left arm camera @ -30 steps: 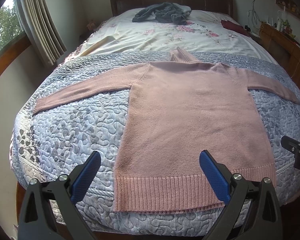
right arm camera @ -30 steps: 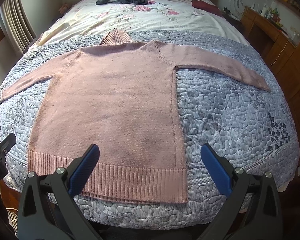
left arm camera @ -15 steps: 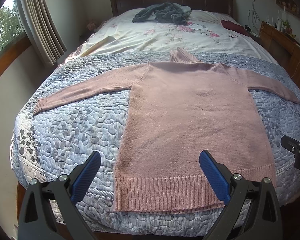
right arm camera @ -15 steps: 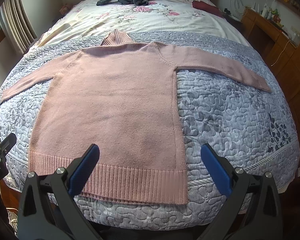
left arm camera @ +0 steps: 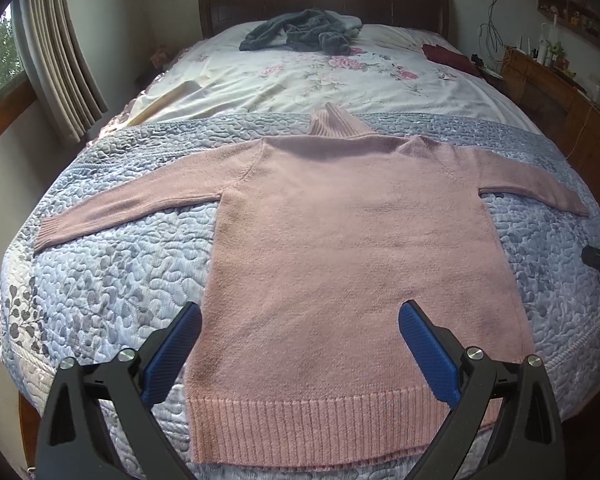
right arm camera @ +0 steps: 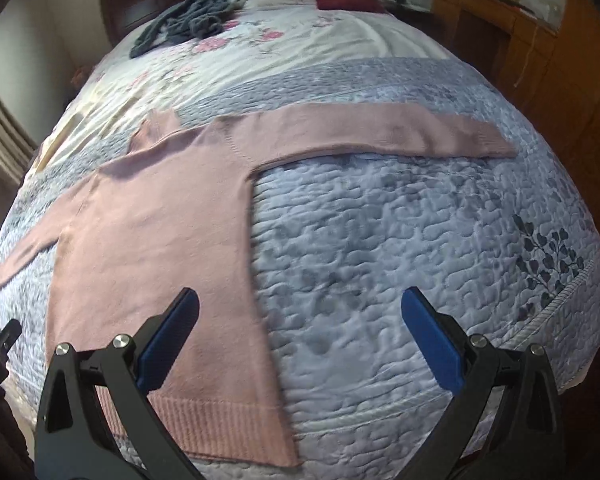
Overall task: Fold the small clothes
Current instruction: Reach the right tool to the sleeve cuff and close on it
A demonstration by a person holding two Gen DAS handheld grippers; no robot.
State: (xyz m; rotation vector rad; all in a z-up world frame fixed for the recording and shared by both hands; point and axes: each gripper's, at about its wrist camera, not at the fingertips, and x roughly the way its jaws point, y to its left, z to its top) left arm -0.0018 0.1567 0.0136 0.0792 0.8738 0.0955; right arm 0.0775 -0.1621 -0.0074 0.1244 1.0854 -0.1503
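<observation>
Both claws hang empty, jaws wide apart. Left claw [left arm camera: 300, 354] hovers over the hem of the sweater [left arm camera: 348, 264], spread flat on the bed [left arm camera: 100, 280]. Right claw [right arm camera: 300, 338] faces bare quilt, the sleeve [right arm camera: 380, 132] ahead; a clean fold probably starts by pinching that cuff.

Sweater [left arm camera: 352, 248] dusty pink; quilt [left arm camera: 112, 272] pale blue, grey leaf print; sheet [left arm camera: 300, 80] white, pink floral.

Both wrist cameras looked from the foot of the bed [left arm camera: 100, 264] toward the headboard [left arm camera: 324, 4], near the pink sweater [left arm camera: 352, 264]; the right view sat tilted rightward, sharing sweater and quilt [right arm camera: 400, 248].
</observation>
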